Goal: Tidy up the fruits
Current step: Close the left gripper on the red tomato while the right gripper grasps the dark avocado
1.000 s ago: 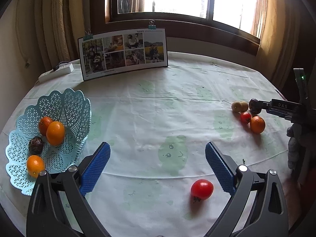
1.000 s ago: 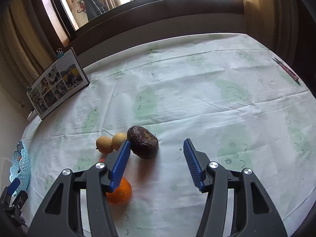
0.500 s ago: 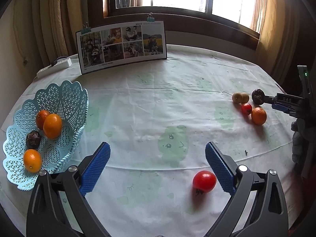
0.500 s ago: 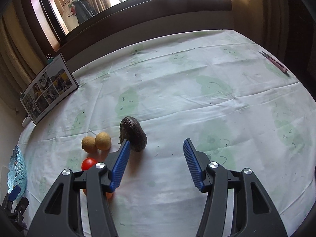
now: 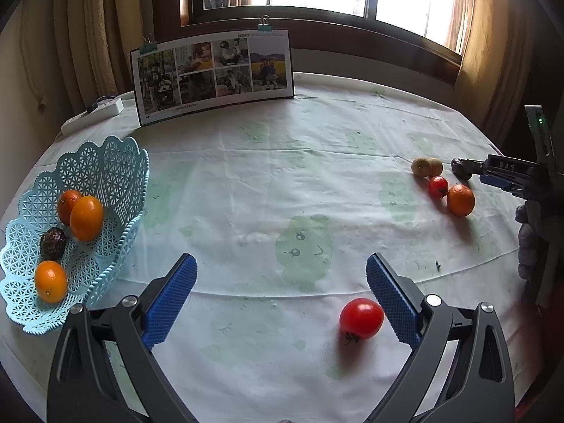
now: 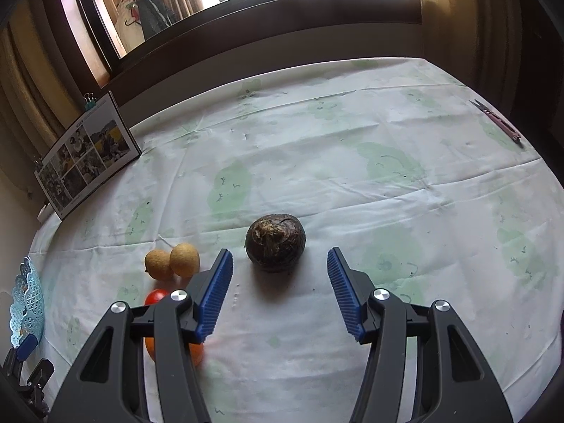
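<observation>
A light blue lattice basket [image 5: 105,176] on the left holds three oranges and a dark avocado [image 5: 53,243]. My left gripper [image 5: 282,296] is open low over the cloth, with a red tomato [image 5: 361,318] lying just inside its right finger. My right gripper [image 6: 280,292] is open, and a dark brown avocado [image 6: 276,242] sits on the cloth just ahead of its fingertips, centred between them. Left of it lie two small tan fruits [image 6: 172,259], a small tomato [image 6: 155,296] and an orange [image 6: 195,352] partly hidden under the left finger. That cluster also shows at the right of the left wrist view.
A photo board [image 5: 213,72] stands clipped upright at the table's far side, with a white power strip [image 5: 93,114] to its left. Small pink scissors [image 6: 497,120] lie near the far right edge. A green-patterned white tablecloth [image 5: 282,162] covers the round table.
The right gripper has shifted left so the dark avocado, earlier against its left finger, now sits centred ahead of the fingers; the avocado has rolled. The left gripper has barely moved.
</observation>
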A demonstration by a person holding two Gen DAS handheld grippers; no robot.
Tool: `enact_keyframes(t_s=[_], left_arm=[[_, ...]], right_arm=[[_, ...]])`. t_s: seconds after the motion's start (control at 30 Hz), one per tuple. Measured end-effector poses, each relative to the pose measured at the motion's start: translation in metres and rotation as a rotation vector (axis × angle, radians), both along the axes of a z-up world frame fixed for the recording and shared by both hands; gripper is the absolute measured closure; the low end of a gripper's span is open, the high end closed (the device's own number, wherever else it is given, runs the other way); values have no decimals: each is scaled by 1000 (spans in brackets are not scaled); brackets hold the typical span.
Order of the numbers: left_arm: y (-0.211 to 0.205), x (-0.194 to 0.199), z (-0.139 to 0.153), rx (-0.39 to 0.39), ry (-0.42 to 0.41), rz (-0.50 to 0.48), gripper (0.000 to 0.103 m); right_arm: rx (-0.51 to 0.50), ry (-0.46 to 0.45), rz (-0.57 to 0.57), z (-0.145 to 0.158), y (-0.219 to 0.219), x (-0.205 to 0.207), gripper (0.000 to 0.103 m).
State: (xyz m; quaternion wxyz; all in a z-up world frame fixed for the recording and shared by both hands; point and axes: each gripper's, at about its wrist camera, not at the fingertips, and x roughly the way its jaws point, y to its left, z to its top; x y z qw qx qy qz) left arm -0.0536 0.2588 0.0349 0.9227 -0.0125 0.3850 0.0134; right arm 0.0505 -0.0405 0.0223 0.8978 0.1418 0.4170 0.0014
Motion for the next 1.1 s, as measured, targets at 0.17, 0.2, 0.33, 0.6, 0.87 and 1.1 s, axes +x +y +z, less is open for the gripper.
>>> enact_keyframes(t_s=[0.17,0.2,0.33,0.6,0.87,1.1], left_arm=[[0,-1,-1,1,3,1,5],[0,-2,-1,2,3,1,5],[-1,-4,-2,6,8,2,5],[-8,-7,-11,0,42,-41,5],[-28,-13,-14,24,53,-117,20],[-44,-13,-23,14,98,-187,48]], right_arm=[[-33,16,30,-5,7,12,47],[-41,18,37,-6,9,15,47],[-60,25,49,-10,13,24,47],[-84,8,58,-12,19,27,46],[-79,2,63,-11,19,26,46],[-89,3,71,-11,22,26,50]])
